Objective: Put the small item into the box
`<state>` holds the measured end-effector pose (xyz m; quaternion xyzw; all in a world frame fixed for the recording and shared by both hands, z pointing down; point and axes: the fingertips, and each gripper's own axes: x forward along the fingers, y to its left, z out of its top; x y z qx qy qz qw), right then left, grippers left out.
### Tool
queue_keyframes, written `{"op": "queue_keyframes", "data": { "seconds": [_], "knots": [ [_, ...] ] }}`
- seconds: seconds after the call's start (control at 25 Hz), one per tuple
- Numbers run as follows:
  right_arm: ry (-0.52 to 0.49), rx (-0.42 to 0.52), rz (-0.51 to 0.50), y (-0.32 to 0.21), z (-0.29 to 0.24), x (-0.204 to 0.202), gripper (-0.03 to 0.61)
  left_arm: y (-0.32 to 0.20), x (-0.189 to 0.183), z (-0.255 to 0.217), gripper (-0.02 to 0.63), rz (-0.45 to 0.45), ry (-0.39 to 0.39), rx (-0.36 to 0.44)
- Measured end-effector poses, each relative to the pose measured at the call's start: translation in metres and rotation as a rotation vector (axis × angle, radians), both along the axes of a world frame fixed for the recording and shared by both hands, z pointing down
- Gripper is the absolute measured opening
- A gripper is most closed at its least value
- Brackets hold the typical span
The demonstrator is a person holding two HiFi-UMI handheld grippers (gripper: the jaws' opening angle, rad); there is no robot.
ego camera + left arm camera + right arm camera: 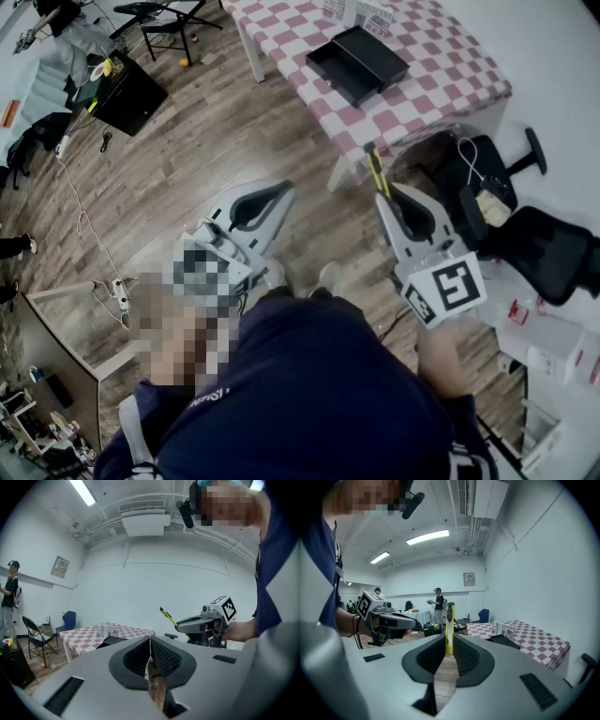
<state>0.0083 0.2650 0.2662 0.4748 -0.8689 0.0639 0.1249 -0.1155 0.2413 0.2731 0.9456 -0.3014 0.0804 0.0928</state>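
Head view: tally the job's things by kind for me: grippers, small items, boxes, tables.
1 slim yellow-and-black item
2 hand-held grippers: left hand-held gripper shut and empty, right hand-held gripper shut on that item
1 black box, open on the table
1 checkered table
Total: 5

Setting: a large open indoor room, lab or recording-space type, not a home. Evidence: plain white walls point(140, 592); an exposed ceiling with pipe runs, a ceiling air unit point(143, 520) and tube lights point(427, 536). Wood-plank floor point(206, 141) with loose cables and a power strip point(117, 292). One table point(450, 70) under a red-and-white checked cloth stands on its own, with a black office chair point(548, 248) near it. A folding chair point(35, 637) and a black case point(131, 94) sit further off. Framed notice point(469, 579) on the far wall; another person point(438, 604) stands at the far side among tables.
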Motion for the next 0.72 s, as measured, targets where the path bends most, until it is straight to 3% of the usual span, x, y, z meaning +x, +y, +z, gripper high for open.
{"op": "queue_keyframes", "data": {
  "seconds": [0.72],
  "knots": [
    [-0.051, -0.009, -0.052, 0.032, 0.012, 0.073, 0.061, 0.033, 0.065, 0.002, 0.035, -0.037, -0.008, 0.038]
  ]
}}
